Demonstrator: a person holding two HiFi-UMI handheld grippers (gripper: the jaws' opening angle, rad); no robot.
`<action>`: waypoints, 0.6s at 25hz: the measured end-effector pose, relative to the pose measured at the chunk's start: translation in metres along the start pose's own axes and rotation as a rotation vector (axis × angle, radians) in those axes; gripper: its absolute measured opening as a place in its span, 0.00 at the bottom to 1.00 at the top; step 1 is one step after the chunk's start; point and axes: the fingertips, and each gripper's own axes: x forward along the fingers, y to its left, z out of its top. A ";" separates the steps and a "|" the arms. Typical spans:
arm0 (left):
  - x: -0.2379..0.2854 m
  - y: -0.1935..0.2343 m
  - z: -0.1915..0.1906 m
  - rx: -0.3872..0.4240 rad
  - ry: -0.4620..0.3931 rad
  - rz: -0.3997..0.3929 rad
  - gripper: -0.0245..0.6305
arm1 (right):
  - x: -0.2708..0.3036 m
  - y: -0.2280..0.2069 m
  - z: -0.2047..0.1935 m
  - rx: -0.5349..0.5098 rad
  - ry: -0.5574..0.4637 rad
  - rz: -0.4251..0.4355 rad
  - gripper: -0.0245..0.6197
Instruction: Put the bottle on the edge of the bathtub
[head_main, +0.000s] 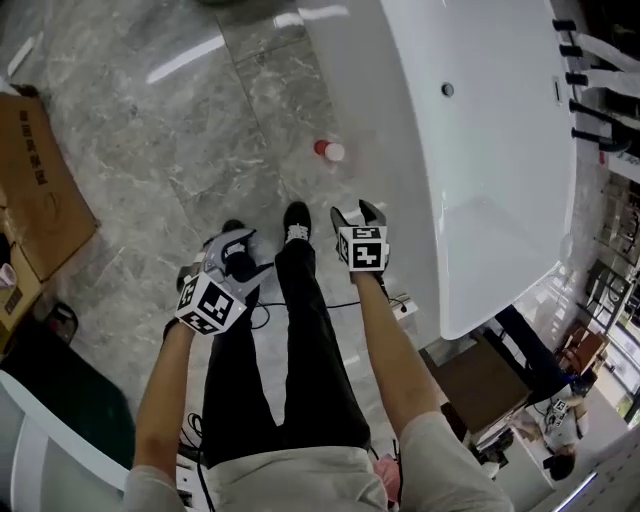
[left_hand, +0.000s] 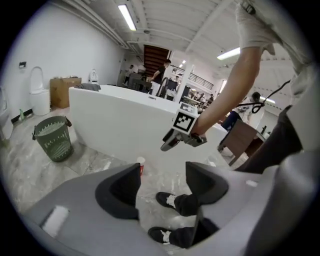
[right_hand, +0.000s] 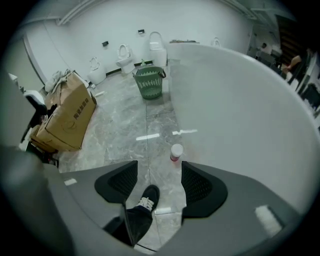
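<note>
Room: a bright hall under ceiling strip lights, with white toilets (right_hand: 124, 52) along the far wall and other people well off in the background.
Bathtub: a large white freestanding bathtub (head_main: 420, 200) fills the person's right side; its broad rim looks smooth and bare, and its curved outer wall drops to the floor.
Floor: polished grey marble-look tiles (head_main: 150, 150) that throw back the lights, a hard and probably slippery surface for a small bottle.
Cardboard box: a brown cardboard box (head_main: 40, 190) sits to the left, well away from the tub.
Basket: a green slatted basket (right_hand: 150, 82) stands on the floor near the tub's far end.
Person: stands in dark trousers and black shoes, facing along the tub, a gripper in each hand.
Right gripper: the right gripper (right_hand: 154, 182) hangs above the floor with jaws apart and nothing between them, aimed towards the bottle.
Left gripper: the left gripper (left_hand: 162, 185) is held lower and to the side, jaws likewise spread and empty.
Bottle: a small red bottle (head_main: 329, 151) with a white cap appears to stand upright on the floor just beside the tub's base, ahead of the shoes and untouched.
Step in hand: the approach, by these pictures; no grasp is made yet. The next move calls for lowering the right gripper around the bottle's body and closing squarely before any lift to the rim.
</note>
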 end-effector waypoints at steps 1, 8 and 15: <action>-0.005 -0.001 0.002 0.024 0.011 -0.011 0.55 | -0.014 0.003 0.001 0.025 -0.023 -0.006 0.46; -0.041 -0.016 0.040 0.067 -0.005 -0.029 0.55 | -0.111 0.024 0.003 0.188 -0.165 -0.029 0.46; -0.076 -0.057 0.108 0.003 -0.134 -0.037 0.55 | -0.200 0.054 0.001 0.200 -0.261 -0.041 0.46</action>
